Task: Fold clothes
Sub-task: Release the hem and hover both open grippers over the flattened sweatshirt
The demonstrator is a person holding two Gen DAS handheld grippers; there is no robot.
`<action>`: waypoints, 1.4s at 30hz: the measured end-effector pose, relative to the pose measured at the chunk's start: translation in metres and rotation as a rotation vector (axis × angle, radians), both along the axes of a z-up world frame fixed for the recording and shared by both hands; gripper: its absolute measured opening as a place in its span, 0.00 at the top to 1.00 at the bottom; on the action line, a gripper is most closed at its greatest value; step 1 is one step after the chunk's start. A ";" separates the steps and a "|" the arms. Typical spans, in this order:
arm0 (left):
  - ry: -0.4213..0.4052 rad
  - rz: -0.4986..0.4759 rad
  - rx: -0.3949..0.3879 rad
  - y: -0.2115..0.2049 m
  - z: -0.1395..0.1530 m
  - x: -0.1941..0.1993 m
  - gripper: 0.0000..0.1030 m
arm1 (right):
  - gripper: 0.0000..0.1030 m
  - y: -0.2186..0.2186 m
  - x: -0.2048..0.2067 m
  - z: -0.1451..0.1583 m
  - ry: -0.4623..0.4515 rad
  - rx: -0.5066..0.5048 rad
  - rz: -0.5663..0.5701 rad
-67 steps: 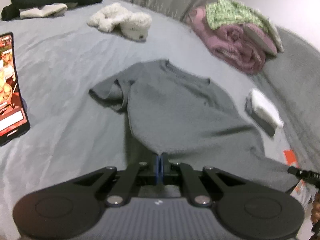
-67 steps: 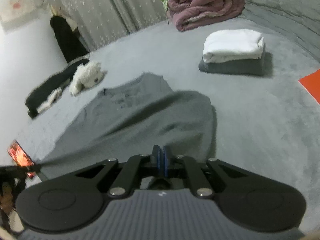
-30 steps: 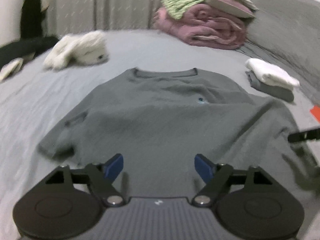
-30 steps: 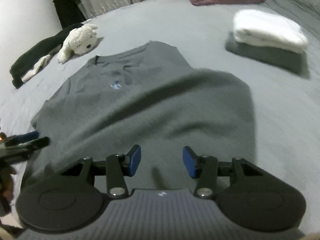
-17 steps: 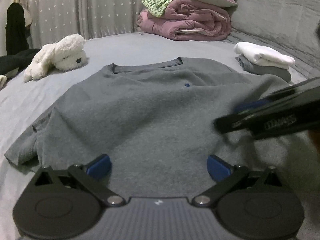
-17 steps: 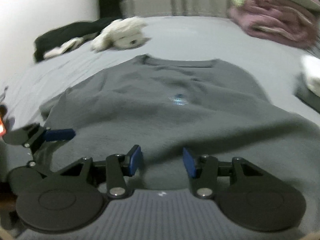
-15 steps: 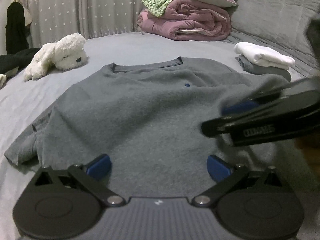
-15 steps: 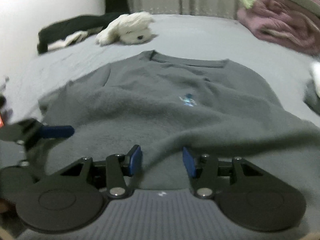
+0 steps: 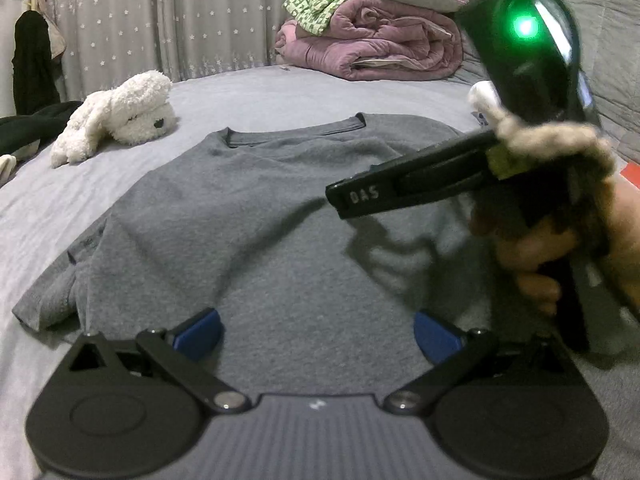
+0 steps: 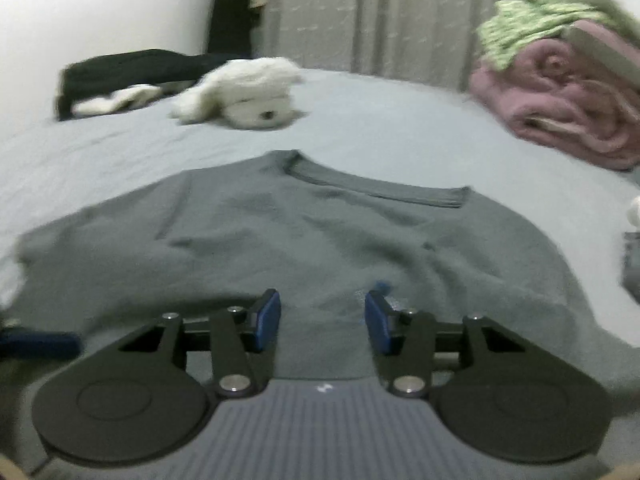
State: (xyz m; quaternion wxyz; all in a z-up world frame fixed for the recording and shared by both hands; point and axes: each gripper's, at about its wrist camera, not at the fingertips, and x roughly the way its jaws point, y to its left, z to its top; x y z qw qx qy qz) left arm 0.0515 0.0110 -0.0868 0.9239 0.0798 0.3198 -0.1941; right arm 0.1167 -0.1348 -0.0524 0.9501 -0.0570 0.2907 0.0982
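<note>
Grey t-shirt point(image 9: 280, 216) lies spread face up on the bed point(image 9: 280, 88), collar pointing toward the folded pink blanket point(image 9: 384, 52), hem nearest the cameras. Not folded at this moment: body flat with low ripples. One sleeve, on the side toward the white plush toy point(image 9: 116, 116), is bunched and partly tucked under the body. The other sleeve is hidden behind the right hand point(image 9: 560, 248).

Left gripper point(image 9: 316, 334): jaws wide apart, blue pads on either side of the hem area, nothing held. Right gripper point(image 10: 322, 320): jaws moderately parted, empty, low over the middle of the shirt; the right-wrist view is blurred, so I cannot tell whether the pads touch cloth. In the left-wrist view the right gripper crosses above the shirt on the side away from the plush toy.

Stage: the shirt looks laid out for folding; whether a fold follows directly cannot be settled here.

Risks, as judgement:
- Bunched sleeve near the plush toy would be trapped in any fold, leaving a lump and an uneven edge.
- Ripples across the body would crease in if not smoothed.
- Pinching only the top layer at the hem would separate front from back and skew the fold.
- The grippers are close together over the shirt; crossing paths could collide or drag the cloth.
</note>
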 end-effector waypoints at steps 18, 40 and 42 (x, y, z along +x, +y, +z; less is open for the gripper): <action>-0.001 0.000 0.001 0.000 0.000 0.000 0.00 | 0.50 -0.019 -0.023 0.005 0.001 -0.008 0.015; -0.002 -0.003 0.000 0.003 0.000 0.001 0.00 | 0.32 -0.101 -0.054 0.036 0.024 0.040 -0.128; -0.003 -0.004 -0.001 0.003 -0.001 0.001 0.00 | 0.31 -0.109 -0.055 0.035 0.029 0.046 -0.136</action>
